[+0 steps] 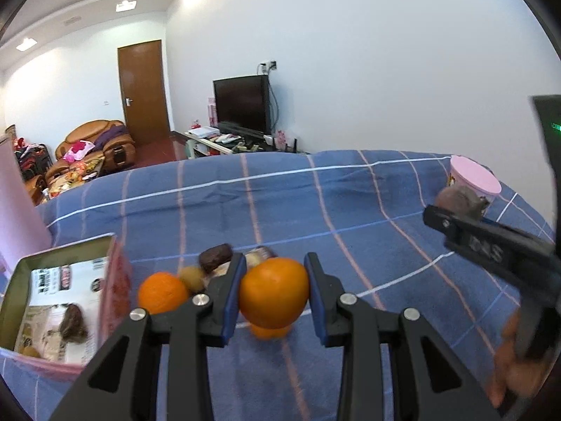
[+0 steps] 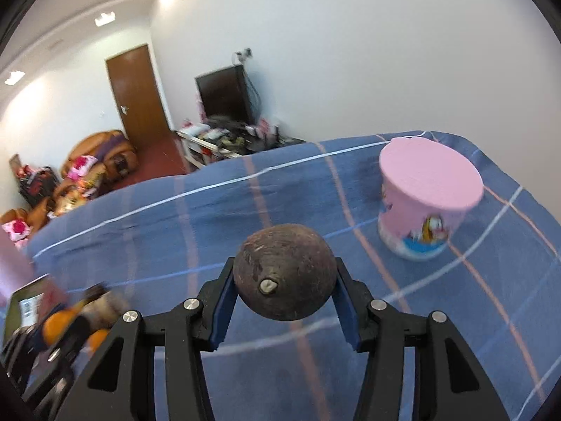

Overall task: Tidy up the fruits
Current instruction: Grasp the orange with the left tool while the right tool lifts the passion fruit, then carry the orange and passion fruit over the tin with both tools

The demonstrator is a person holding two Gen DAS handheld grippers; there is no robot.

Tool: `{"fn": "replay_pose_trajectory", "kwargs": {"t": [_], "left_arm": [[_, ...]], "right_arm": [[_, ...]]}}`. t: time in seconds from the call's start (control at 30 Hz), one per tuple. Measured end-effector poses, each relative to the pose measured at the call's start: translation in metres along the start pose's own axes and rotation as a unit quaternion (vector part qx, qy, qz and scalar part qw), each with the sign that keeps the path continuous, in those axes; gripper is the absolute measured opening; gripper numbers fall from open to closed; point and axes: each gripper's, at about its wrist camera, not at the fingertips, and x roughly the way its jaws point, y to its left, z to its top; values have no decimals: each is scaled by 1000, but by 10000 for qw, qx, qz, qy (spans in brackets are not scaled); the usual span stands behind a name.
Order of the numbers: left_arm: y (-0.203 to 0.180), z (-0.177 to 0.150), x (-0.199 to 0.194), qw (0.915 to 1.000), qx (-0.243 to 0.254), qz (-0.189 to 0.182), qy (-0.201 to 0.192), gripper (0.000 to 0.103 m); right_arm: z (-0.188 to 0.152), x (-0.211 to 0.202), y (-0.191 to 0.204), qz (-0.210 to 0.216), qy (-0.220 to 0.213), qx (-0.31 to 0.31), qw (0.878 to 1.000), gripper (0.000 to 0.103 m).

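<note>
My left gripper (image 1: 275,261) is shut on an orange (image 1: 273,294), lifted just above a second orange (image 1: 270,331) on the blue checked cloth (image 1: 315,203). To their left lie a third orange (image 1: 161,291), a kiwi (image 1: 192,277) and a dark fruit (image 1: 215,258). My right gripper (image 2: 284,266) is shut on a round dark brown fruit (image 2: 284,277), held above the cloth. In the left wrist view the right gripper (image 1: 452,210) appears at the right edge with that dark fruit (image 1: 455,200) in it.
An open tin box (image 1: 21,280) with printed paper and small fruits inside stands at the left. A pink lidded cup (image 2: 427,189) stands on the cloth at the far right. Beyond the cloth's far edge are a TV, a door and a sofa.
</note>
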Motion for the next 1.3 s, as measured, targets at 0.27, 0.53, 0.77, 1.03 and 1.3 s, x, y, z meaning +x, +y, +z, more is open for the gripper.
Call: {"fn": "replay_pose_trajectory", "kwargs": {"t": [0.27,0.53,0.77,1.03,1.3], "left_arm": [[40,-22,-31,9990,34,434,-91,36],[74,-35,-52,9957,140,837,-361,36],[88,-38,-53,9967,46,755,-308,36],[109,-38,-55,9949,-16,926,-391,36],[135,-39,-58,9931,-97,1081,-444,36]], "right_arm": [[-38,-32,60,352,-253,-277,9987,53],[-59,-35,94,547,-339,-531,9965,53],[-65,-52,105,479,-633,-789,9937,53],[-70,-54,125,543,-601,-807,9934,53],[-76,-53,153,669,-643,-958,9911,53]]}}
